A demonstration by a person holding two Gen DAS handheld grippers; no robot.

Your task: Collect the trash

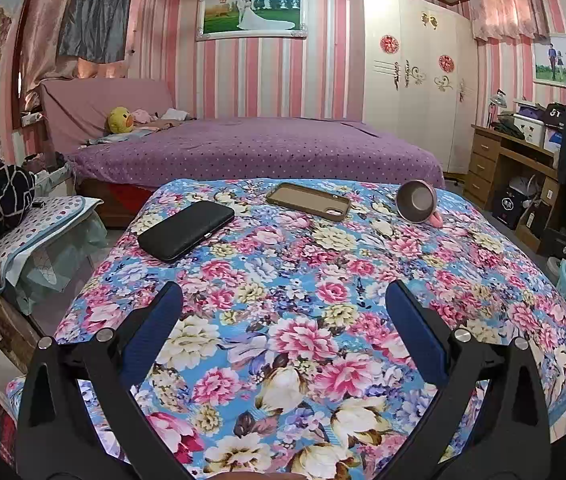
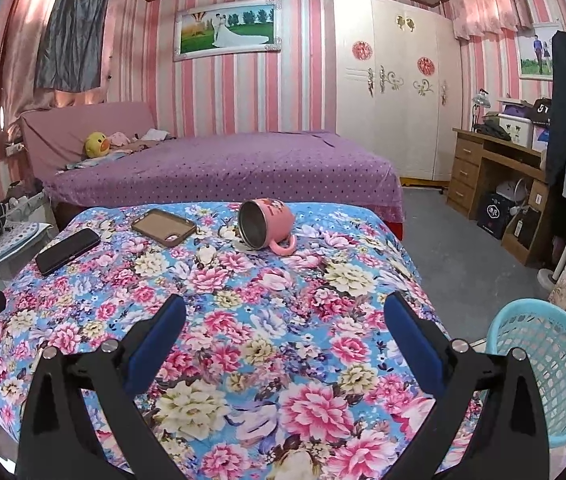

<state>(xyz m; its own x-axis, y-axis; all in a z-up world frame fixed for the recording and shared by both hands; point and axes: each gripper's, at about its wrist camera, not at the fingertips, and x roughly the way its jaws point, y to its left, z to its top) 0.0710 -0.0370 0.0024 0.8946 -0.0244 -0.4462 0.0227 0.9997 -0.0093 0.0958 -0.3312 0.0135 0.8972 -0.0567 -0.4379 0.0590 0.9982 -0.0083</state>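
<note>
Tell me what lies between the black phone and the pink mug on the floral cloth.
The brown phone case lies between the black phone and the tipped pink mug; both wrist views show it.

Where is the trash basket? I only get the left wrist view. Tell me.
Observer: The right wrist view shows the light-blue lattice basket whole, just off the right edge of the floral cloth.
Operator: Report the right gripper.
Observer: The right gripper is open over the cloth, holding nothing.
Operator: Describe the mug.
Observer: The pink mug lies on its side, handle resting on the cloth.
</note>
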